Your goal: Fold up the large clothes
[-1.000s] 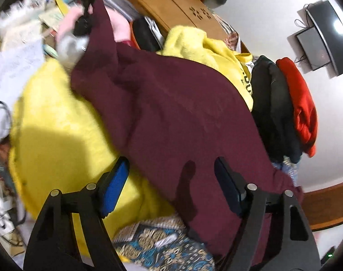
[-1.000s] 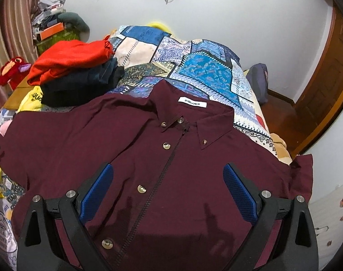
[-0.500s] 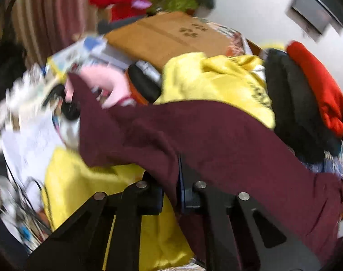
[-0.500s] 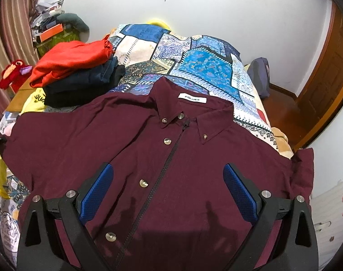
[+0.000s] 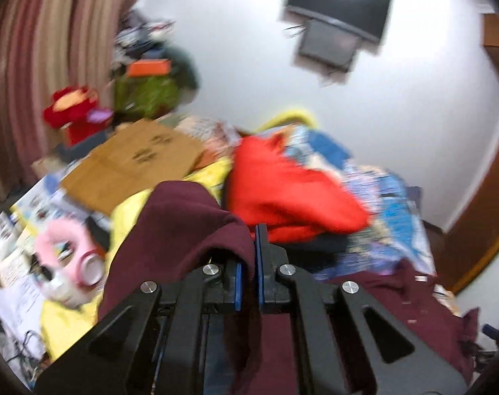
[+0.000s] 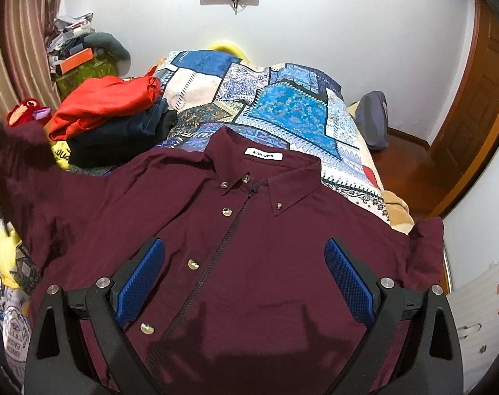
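Note:
A maroon button-up shirt (image 6: 249,263) lies front-up on the patchwork bedspread (image 6: 282,108), collar toward the far wall. My left gripper (image 5: 247,263) is shut on the shirt's left sleeve (image 5: 183,227), which drapes over its fingers. In the right wrist view that sleeve (image 6: 22,158) is lifted at the far left. My right gripper (image 6: 244,276) is open and empty, hovering over the shirt's chest with the zipper placket between its blue pads (image 6: 344,276).
A stack of folded red (image 6: 104,105) and dark clothes (image 6: 124,138) sits at the bed's left side. Yellow fabric (image 5: 85,312), a cardboard box (image 5: 131,164) and clutter lie left of the bed. A wooden door (image 6: 473,115) stands at the right.
My left gripper closed on the sleeve, then lifted it and swung toward the bed. The right gripper stayed open and nearly still over the shirt.

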`<action>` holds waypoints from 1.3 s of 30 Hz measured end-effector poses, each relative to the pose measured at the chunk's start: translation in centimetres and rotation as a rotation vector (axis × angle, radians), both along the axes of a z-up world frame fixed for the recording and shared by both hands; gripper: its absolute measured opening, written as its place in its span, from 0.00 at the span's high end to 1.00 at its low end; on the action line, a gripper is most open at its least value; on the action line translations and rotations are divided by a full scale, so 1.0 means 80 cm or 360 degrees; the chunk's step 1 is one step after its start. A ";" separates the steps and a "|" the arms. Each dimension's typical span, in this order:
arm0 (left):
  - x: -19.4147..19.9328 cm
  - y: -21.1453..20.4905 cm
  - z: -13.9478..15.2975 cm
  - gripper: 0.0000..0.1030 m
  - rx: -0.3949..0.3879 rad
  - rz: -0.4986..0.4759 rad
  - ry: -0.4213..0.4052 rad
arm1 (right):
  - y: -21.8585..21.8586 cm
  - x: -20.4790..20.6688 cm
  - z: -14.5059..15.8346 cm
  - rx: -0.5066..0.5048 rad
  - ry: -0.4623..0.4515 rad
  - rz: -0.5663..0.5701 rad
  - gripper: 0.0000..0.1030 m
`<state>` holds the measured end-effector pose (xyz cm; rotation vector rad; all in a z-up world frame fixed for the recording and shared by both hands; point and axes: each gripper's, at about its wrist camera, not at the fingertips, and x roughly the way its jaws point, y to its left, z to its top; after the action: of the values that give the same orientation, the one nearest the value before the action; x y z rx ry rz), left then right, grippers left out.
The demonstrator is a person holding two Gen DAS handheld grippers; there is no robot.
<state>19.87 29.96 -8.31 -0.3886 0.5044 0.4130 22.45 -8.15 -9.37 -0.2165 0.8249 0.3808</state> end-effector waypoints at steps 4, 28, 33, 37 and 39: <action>0.028 -0.065 0.023 0.94 0.0019 -0.0208 -0.0059 | -0.013 -0.002 -0.001 0.0038 0.0011 -0.0003 0.06; 0.099 -0.393 -0.146 0.72 -0.0001 -0.1164 0.0707 | -0.084 -0.010 -0.014 0.0122 0.0091 -0.0118 0.06; 0.083 -0.381 -0.143 0.49 -0.0016 -0.1112 0.0743 | -0.083 -0.010 -0.013 0.0100 0.0093 -0.0121 0.06; 0.068 -0.363 -0.122 0.43 -0.0019 -0.1094 0.0676 | -0.076 -0.011 -0.008 0.0084 0.0074 -0.0105 0.06; 0.062 -0.350 -0.112 0.43 -0.0023 -0.1084 0.0645 | -0.067 -0.012 -0.003 0.0071 0.0056 -0.0083 0.06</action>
<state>24.82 1.98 -17.29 -0.1254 0.9914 -0.1807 21.47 -13.51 -9.58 -0.1469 0.8543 0.3548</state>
